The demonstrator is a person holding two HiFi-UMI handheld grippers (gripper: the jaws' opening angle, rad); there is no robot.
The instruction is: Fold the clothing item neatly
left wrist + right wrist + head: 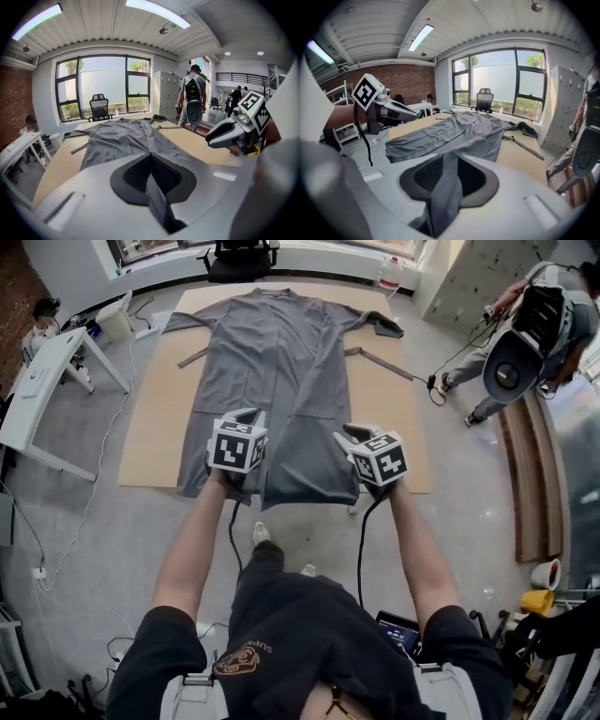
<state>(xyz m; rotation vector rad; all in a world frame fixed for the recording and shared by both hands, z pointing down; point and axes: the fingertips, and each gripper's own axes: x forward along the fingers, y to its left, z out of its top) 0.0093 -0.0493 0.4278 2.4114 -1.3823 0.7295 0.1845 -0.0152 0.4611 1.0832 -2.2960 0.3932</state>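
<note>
Board [155,409] on floor, brown, carrying grey robe [272,362] spread flat: collar far, sleeves out left and right, likely so fold lines come out straight. Near hem held up at two spots. Left gripper [151,157] pinched tight on thin hem fold. Right gripper [450,157] clamped on thicker bunch. Paired grips probably keep hem level for carrying it far, toward collar.

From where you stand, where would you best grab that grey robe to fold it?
The near hem, at both corners, coming from this near side: the grey robe lies flat, stretching lengthwise away, so lifting that edge should fold it over itself.
</note>
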